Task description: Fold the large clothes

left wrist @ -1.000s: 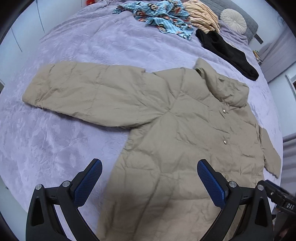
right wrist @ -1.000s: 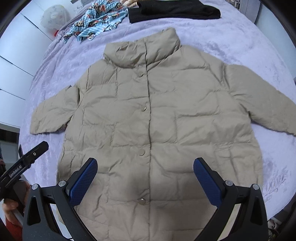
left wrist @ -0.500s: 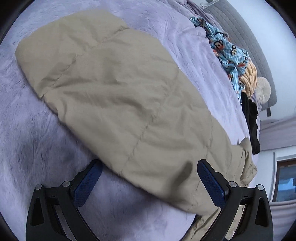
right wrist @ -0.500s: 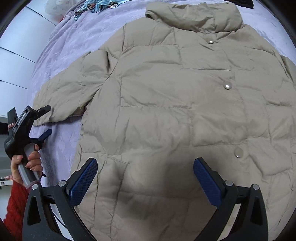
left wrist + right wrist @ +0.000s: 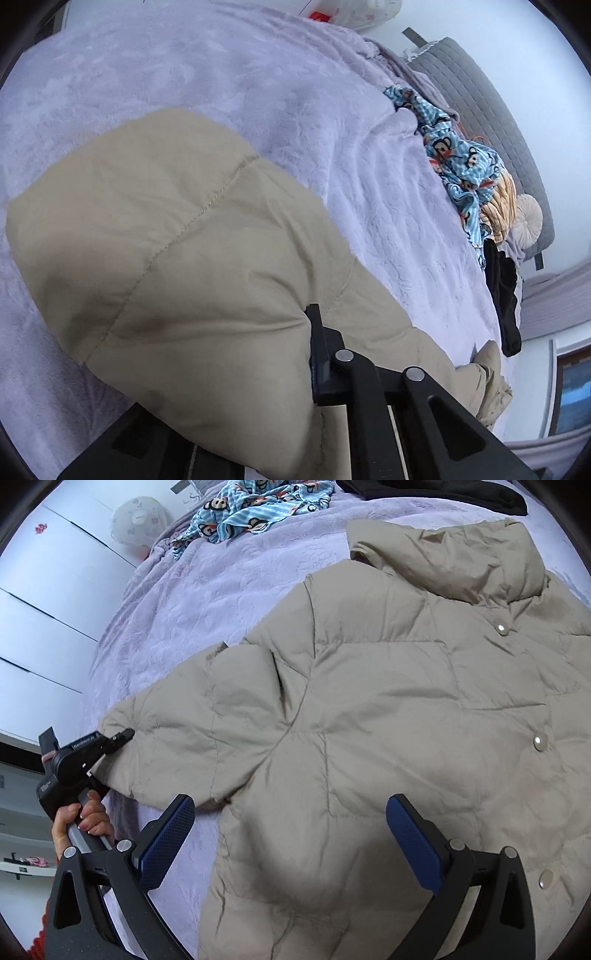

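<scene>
Now, jacket (image 5: 388,709): flat on bed (image 5: 229,587), buttons up.
Left gripper (image 5: 123,734): clamped on left sleeve (image 5: 177,266) cuff.
Right gripper (image 5: 288,834): wide open, holding nothing, near hem.
Risk: slick padding slipping free mid-fold.

Jacket (image 5: 388,709): beige quilted cloth, matt, puffy, finely creased, with stitched seams; glossy pearl-like snap buttons (image 5: 540,743).
Bedspread (image 5: 229,85): lilac plush cloth, soft nap, embossed pattern.
Right gripper (image 5: 291,843): matt black plastic arms, dimpled blue pads (image 5: 168,836), shiny metal rivets.
Left gripper (image 5: 122,735): matt black plastic.
Headboard (image 5: 476,99): grey quilted cloth.
Pyjamas (image 5: 255,506): blue printed cloth, smooth.
Black garment (image 5: 504,302): matt cloth.
</scene>
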A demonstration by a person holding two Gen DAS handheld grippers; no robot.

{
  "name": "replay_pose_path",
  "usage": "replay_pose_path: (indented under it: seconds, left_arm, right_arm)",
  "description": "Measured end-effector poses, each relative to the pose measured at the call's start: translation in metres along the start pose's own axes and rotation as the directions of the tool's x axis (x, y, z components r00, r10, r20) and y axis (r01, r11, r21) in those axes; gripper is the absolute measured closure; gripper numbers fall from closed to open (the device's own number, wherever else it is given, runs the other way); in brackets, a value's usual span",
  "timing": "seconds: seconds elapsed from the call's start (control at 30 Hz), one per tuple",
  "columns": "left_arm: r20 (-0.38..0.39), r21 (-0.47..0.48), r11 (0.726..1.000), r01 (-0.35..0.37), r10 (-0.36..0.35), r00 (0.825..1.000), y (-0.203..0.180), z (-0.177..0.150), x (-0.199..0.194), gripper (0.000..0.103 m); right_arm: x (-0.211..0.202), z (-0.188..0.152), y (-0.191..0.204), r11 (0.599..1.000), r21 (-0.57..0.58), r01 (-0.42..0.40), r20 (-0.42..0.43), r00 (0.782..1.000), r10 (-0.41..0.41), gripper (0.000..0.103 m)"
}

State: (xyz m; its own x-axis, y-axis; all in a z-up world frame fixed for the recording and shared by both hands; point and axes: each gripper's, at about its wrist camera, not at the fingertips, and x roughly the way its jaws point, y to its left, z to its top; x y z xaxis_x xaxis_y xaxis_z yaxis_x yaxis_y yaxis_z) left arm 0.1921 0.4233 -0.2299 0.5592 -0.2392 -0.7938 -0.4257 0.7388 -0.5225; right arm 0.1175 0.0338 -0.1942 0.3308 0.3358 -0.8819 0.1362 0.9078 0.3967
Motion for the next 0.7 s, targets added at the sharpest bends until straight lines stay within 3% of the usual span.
replay_pose_path:
  seconds: [0.07,0.13,0.17,0.2,0.3,0.4,0.57,0.63,0.7]
  left_arm:
    - [0.043,0.072,0.997,0.001,-0.004,0.999,-0.014,0.002,-0.022,0.092]
    - [0.081,0.138,0.990,0.010,-0.021,0.997,-0.029,0.001,-0.044,0.092]
    - [0.100,0.180,0.984,0.012,-0.031,0.994,-0.039,0.001,-0.055,0.092]
    - [0.118,0.217,0.976,0.014,-0.040,0.992,-0.050,0.000,-0.064,0.092]
    - [0.165,0.338,0.941,0.011,-0.071,0.984,-0.087,-0.008,-0.089,0.092]
    - [0.176,0.464,0.885,0.029,-0.124,0.977,-0.131,-0.029,-0.106,0.092]
    - [0.101,0.626,0.772,0.109,-0.219,0.970,-0.221,-0.088,-0.107,0.092]
    - [0.061,0.671,0.729,0.139,-0.241,0.969,-0.257,-0.116,-0.102,0.092]
    - [0.004,0.710,0.682,0.175,-0.253,0.967,-0.297,-0.146,-0.089,0.092]
  right_arm:
    - [0.002,0.006,0.006,1.000,0.004,-0.014,0.023,1.000,0.014,0.005]
    - [0.009,0.012,0.010,1.000,0.003,-0.031,0.017,0.999,0.031,0.048]
    - [0.017,0.016,0.011,0.999,0.015,-0.049,0.003,0.999,0.049,0.079]
    - [0.023,0.019,0.011,0.996,0.033,-0.082,-0.001,0.997,0.082,0.085]
    - [0.042,0.024,0.012,0.987,0.050,-0.151,-0.004,0.988,0.151,0.087]
    - [0.068,0.022,0.016,0.977,0.055,-0.205,-0.051,0.977,0.208,0.088]
    - [0.091,0.018,0.017,0.970,0.027,-0.243,-0.139,0.960,0.244,0.089]
    - [0.082,0.020,0.010,0.958,0.031,-0.287,-0.162,0.944,0.288,0.089]
    - [0.057,0.017,-0.010,0.952,0.039,-0.303,-0.142,0.942,0.305,0.088]
